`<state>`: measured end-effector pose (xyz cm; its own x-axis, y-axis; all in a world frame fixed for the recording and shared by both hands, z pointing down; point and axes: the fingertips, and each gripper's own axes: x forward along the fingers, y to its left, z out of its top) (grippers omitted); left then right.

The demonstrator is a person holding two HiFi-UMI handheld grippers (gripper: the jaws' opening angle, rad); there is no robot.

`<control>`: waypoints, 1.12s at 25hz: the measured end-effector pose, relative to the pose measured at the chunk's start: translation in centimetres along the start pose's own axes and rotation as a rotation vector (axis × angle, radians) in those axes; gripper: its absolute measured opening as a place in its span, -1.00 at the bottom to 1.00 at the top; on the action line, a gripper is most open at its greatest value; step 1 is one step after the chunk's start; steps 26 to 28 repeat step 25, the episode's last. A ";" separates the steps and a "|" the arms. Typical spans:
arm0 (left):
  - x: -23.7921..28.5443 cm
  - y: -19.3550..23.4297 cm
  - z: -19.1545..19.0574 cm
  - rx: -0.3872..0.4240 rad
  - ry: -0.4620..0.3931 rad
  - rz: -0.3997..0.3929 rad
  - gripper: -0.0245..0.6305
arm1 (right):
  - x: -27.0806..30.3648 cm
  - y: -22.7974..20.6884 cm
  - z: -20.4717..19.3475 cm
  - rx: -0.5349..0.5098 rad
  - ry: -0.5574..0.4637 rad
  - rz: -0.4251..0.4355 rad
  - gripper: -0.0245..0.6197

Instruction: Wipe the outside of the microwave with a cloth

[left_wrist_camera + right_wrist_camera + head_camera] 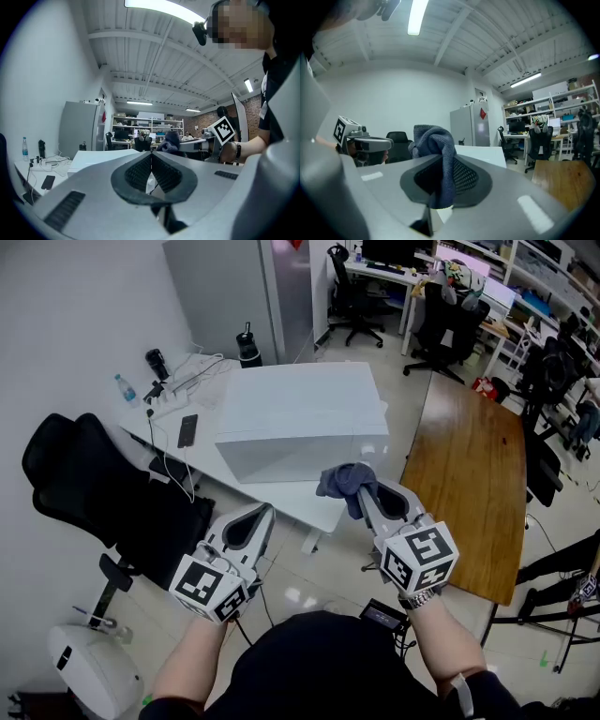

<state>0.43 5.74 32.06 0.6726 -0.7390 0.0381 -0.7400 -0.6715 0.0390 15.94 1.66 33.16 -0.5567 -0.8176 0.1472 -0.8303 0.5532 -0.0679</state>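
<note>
Far left: black office chair [94, 484], drawn up to the left edge of the white worktop [173, 451].

Left part of the worktop: a small water bottle [125, 388] at the far corner, a tangle of white cables [183, 381], and a dark phone [187, 430] lying flat near the cables.

Left tongs [265, 513]: held low at the near edge of the worktop, pointing level toward the microwave. Jaws closed pad to pad, with nothing between them, as the left gripper view confirms [151, 161].

Centre: white microwave [300, 418], standing on the worktop with its front face toward the person. A black flask [247, 346] stands behind its far left corner.

Cloth [343, 480]: dark blue-grey and bunched, raised before the near right corner of the microwave. Contact with the casing cannot be told.

Right tongs [364, 493]: clamped on the cloth. In the right gripper view, a fold hangs down between the pads and the rest bulges above the tips [436, 140].

Right: brown wooden worktop [469, 484].

Far right: black office chairs [450, 324].
</note>
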 end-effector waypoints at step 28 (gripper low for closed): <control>-1.4 1.2 0.7 -0.005 -0.019 -0.011 -0.91 | 0.7 3.9 1.2 -0.026 -0.015 0.044 -0.78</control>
